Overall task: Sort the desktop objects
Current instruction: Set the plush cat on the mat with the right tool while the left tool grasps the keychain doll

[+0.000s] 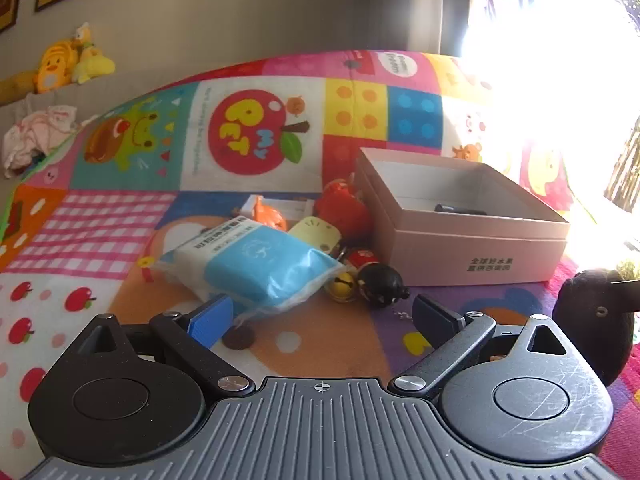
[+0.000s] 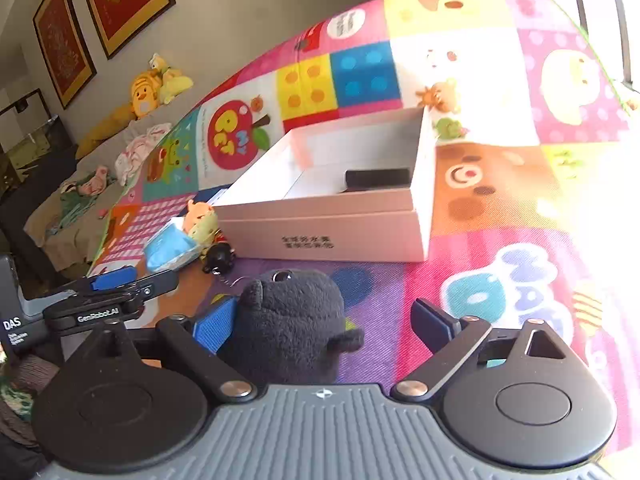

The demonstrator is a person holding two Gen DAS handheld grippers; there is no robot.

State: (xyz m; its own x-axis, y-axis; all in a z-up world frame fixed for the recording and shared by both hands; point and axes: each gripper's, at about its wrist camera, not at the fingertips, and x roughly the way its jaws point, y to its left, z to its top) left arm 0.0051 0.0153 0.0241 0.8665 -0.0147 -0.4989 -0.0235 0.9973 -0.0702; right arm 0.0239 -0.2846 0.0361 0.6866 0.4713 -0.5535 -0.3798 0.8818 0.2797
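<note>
right tool (image 2: 324, 320) spread around black plush (image 2: 292, 320), box (image 2: 340, 220) contents half hidden, glare

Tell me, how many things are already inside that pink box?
1 that shows: a dark, flat object lying on the floor of the pink box, against its far right corner. The near wall hides part of the floor in both views, so more may sit there.

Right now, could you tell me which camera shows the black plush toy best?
The right wrist view: the black plush toy sits large between the open fingers of the right gripper, with its eye and ear visible. The left wrist view catches only part of it at the right edge.
</note>
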